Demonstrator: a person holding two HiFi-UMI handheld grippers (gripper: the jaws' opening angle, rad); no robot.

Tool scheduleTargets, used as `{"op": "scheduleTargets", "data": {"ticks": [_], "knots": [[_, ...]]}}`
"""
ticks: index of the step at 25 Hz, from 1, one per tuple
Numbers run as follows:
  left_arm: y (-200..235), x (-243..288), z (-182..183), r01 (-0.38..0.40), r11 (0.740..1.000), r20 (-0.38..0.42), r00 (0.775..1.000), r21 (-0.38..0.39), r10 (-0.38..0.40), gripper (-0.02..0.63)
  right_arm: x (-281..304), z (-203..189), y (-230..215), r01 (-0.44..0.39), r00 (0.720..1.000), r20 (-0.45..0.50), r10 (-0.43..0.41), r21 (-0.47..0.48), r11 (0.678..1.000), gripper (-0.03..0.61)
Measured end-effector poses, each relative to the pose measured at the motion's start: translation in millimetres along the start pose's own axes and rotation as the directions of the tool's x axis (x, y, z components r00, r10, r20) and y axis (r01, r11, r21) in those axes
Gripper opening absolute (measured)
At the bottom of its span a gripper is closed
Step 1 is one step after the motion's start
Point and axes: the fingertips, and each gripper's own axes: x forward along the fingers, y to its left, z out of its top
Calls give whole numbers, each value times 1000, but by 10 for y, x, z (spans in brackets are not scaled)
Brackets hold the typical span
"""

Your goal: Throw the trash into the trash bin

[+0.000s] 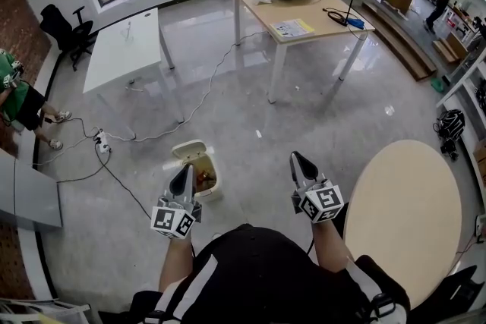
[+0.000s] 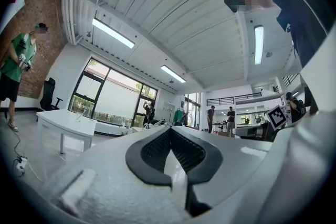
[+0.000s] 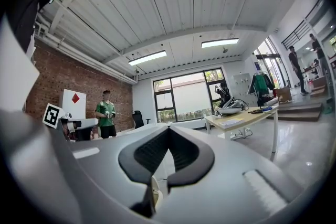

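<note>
A small white trash bin (image 1: 214, 172) stands on the grey floor with its lid (image 1: 188, 150) flipped up, and orange and brown trash (image 1: 203, 180) lies inside. In the head view my left gripper (image 1: 182, 172) is over the bin's left side, shut with nothing between its fingers. My right gripper (image 1: 298, 160) hangs to the right of the bin, apart from it, also shut and empty. In the left gripper view the left gripper (image 2: 170, 129) points level into the room with its pads together. The right gripper (image 3: 169, 129) looks the same in its own view.
A round wooden table (image 1: 410, 216) is close at the right. Farther off stand a rectangular wooden table (image 1: 304, 19) and a white table (image 1: 121, 49). A power strip with cables (image 1: 102, 144) lies on the floor left of the bin. A person in green (image 1: 19, 99) sits at the left edge.
</note>
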Motion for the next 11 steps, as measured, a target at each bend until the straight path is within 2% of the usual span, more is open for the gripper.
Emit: {"op": "scheduleTargets", "data": {"ticks": [11], "knots": [[-53,31,-22,12,1000,0,1000,3,-12,0,-48,-32,-42,1,1000,-16,-2,-26,1000,5]]}}
